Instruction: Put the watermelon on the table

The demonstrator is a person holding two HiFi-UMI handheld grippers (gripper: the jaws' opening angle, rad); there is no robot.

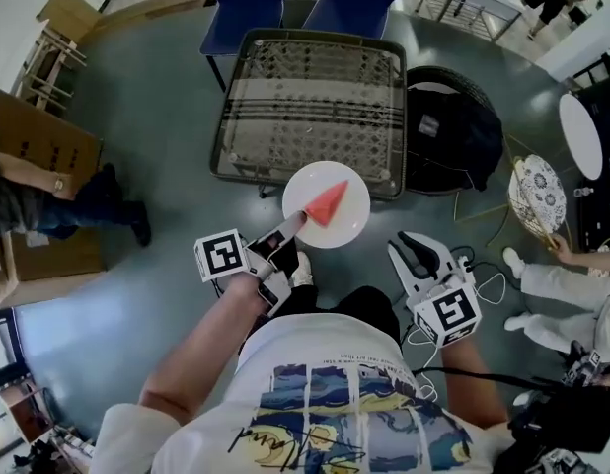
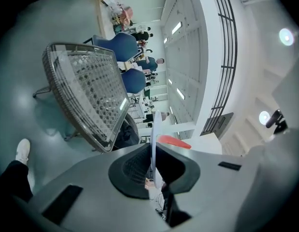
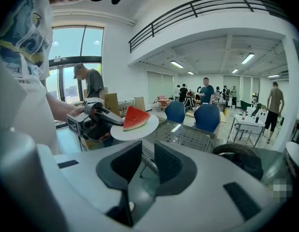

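While the left claw point(image 1: 290, 227) pinches the white plate point(image 1: 349, 227) by its rim, the watermelon point(image 1: 328, 202) wedge rides on that plate.
Nearest the person, the right claw point(image 1: 416, 250) hangs with its jaws a little apart, gripping nothing. Beyond, the plate sits level over the near edge of the wire-mesh counter point(image 1: 305, 97), seemingly not touching it, though the steep head view leaves doubt. Two blue chairs point(image 1: 248, 3) stand behind the counter.
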